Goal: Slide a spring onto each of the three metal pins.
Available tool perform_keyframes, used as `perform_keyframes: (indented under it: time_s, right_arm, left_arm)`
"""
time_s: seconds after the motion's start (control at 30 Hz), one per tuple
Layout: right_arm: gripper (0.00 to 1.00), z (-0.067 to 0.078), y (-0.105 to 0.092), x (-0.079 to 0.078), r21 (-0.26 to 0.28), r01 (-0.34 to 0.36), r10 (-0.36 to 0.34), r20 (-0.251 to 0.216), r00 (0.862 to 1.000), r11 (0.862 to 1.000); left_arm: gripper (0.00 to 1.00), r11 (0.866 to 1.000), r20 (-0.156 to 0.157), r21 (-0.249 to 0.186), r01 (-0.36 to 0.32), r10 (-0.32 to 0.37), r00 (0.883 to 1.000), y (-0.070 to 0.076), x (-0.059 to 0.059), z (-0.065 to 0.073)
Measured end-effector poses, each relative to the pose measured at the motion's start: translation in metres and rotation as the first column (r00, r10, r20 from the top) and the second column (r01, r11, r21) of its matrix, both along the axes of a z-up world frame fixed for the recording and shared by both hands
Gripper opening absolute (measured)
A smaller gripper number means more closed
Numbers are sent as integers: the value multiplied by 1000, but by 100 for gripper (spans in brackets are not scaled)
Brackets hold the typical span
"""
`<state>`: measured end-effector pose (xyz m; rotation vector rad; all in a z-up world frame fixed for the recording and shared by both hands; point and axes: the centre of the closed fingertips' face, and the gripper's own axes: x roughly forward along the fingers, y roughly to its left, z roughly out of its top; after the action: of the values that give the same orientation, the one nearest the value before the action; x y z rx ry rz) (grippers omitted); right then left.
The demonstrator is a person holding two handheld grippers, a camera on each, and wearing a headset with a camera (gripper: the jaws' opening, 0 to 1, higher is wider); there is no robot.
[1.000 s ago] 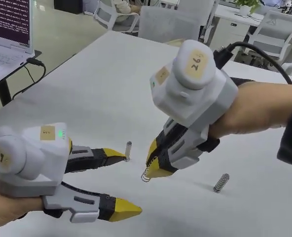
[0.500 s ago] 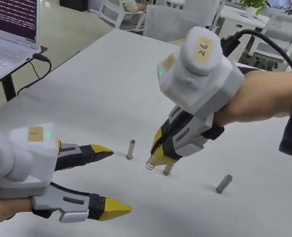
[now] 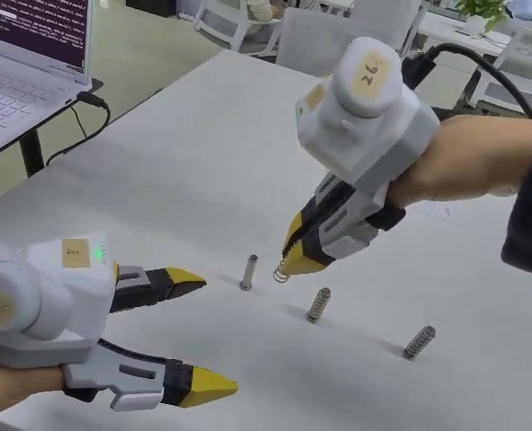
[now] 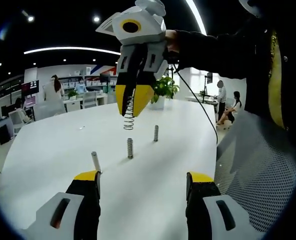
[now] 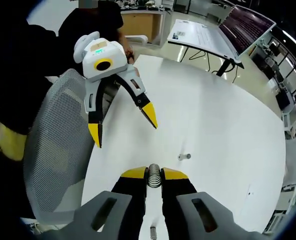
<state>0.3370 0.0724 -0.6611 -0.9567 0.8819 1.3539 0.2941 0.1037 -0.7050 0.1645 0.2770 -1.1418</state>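
Note:
My right gripper (image 3: 295, 266) is shut on a small coil spring (image 3: 280, 273), which hangs just right of a bare metal pin (image 3: 248, 272) standing on the white table (image 3: 176, 162). Two more pins stand to the right, each with a spring on it (image 3: 319, 305) (image 3: 419, 342). In the right gripper view the spring (image 5: 154, 176) sits between the shut jaws, with the bare pin (image 5: 184, 157) ahead. My left gripper (image 3: 208, 334) is open at the lower left. Its view shows the right gripper (image 4: 131, 102) holding the dangling spring (image 4: 128, 117), the bare pin (image 4: 95, 161) and both sprung pins (image 4: 130, 148) (image 4: 156, 133).
A laptop (image 3: 32, 45) with a cable sits on a side table at the far left. Office chairs (image 3: 320, 36) stand beyond the table's far edge. A mesh chair (image 5: 58, 150) is close behind the left gripper. Bare tabletop lies around the pins.
The right gripper has lifted the spring off the table and carried it up beside the bare pin. The left gripper's tip now stands farther from that pin.

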Motion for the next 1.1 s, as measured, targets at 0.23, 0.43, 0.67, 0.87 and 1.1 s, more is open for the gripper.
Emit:
perform_keyframes:
  time_s: [0.23, 0.43, 0.67, 0.87, 1.1]
  right_arm:
    - [8, -5, 8, 19, -3, 3, -3, 8, 1000, 1000]
    - [8, -8, 12, 32, -9, 10, -10, 18, 1000, 1000]
    - [8, -16, 15, 46, -15, 23, -23, 29, 999, 1000]
    - [8, -28, 15, 56, -29, 38, -37, 25, 999, 999]
    - [8, -37, 17, 63, -37, 51, -50, 8, 999, 998]
  left_arm:
    - [66, 1000, -6, -1, -16, 16, 1000, 2, 3, -3]
    - [66, 1000, -10, 7, -19, 19, 1000, 2, 1, -7]
    - [65, 1000, -13, 6, -19, 20, 1000, 1, 0, -9]
    - [65, 1000, -16, 6, -25, 25, 1000, 4, 0, -11]
    - [64, 1000, -22, 7, -30, 30, 999, 6, 0, -14]
